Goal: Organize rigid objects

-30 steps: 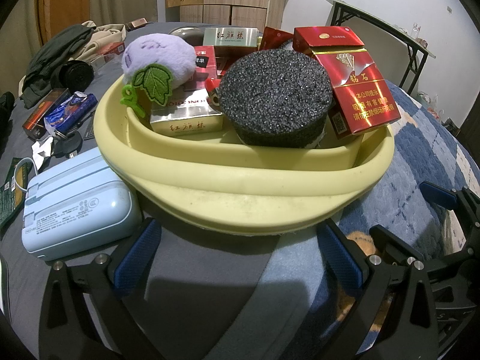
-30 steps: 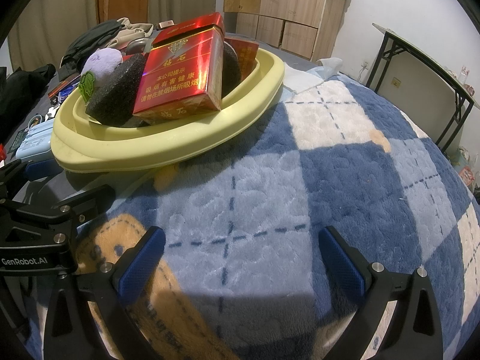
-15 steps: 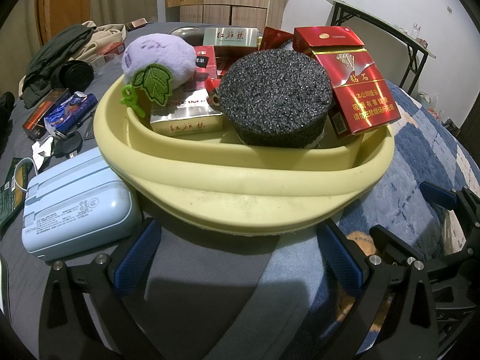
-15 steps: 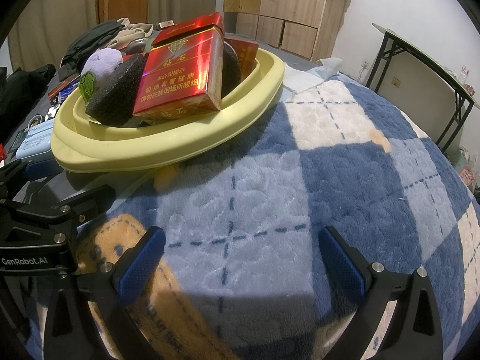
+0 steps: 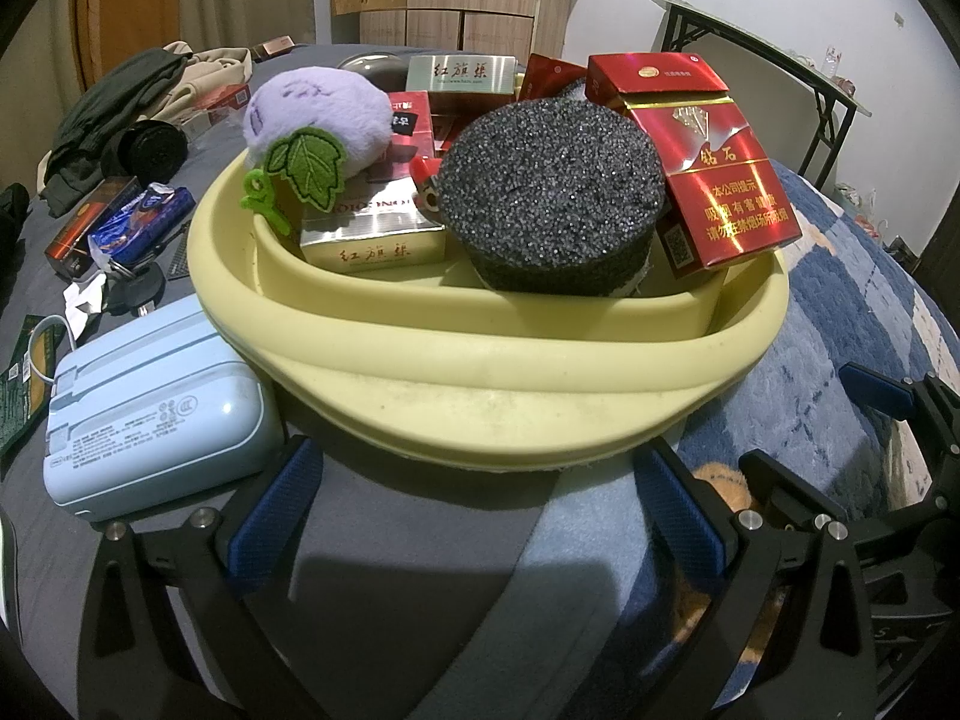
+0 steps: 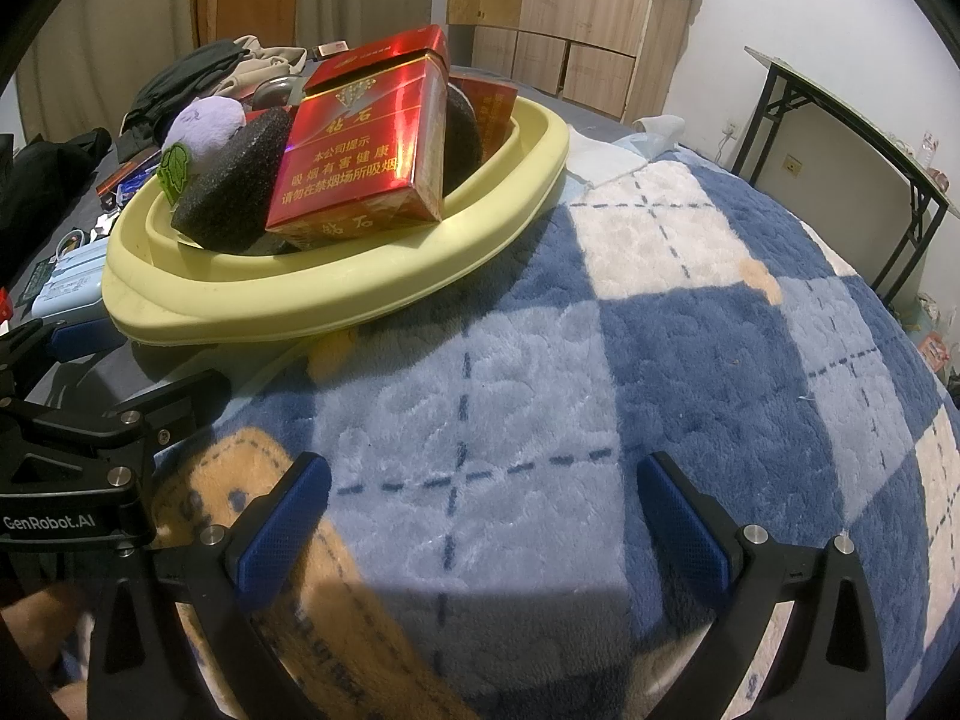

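Here both grippers hang released and empty: the left gripper (image 5: 480, 516) sits nearer, its fingers (image 5: 273, 519) pointed straight at the basin (image 5: 510, 384) at frame centre, while the right gripper (image 6: 483, 528) sees it upper left, long axis left-right.

"GenRobot.AI" — left gripper (image 6: 138, 360).

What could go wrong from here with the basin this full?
The red cigarette pack leans tilted against the black foam disc above the yellow basin rim; a nudge may tip it out. The pale blue case sits close beside the open left gripper, so reaching in may knock it.
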The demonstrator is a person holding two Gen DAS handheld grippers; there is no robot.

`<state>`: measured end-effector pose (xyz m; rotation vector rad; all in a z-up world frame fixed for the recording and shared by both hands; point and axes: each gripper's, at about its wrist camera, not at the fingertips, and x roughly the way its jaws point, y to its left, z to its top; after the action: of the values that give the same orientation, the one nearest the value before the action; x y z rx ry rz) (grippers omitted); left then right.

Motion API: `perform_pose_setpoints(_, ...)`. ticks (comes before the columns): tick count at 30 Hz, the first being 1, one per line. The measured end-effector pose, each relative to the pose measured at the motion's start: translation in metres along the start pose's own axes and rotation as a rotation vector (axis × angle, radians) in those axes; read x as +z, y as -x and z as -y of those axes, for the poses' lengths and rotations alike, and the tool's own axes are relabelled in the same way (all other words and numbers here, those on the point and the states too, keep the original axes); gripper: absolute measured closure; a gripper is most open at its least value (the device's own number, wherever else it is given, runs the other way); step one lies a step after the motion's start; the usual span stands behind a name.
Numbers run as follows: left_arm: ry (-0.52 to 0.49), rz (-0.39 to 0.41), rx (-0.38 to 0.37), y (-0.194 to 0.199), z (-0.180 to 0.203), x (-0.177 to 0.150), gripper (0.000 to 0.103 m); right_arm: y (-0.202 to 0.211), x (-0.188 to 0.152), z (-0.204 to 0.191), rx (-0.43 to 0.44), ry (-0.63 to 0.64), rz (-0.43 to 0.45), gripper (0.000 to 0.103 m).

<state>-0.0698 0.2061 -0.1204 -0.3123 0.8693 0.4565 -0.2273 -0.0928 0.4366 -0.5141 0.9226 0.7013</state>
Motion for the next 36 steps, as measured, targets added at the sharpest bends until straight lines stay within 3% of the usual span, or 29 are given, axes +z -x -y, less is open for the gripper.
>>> perform_pose_setpoints(36,0.002,0.0,-0.002,0.0009,0.0006,-0.0004,0.0,-0.0003,0.0,0.0002,0.002,-0.002,0.0,0.0)
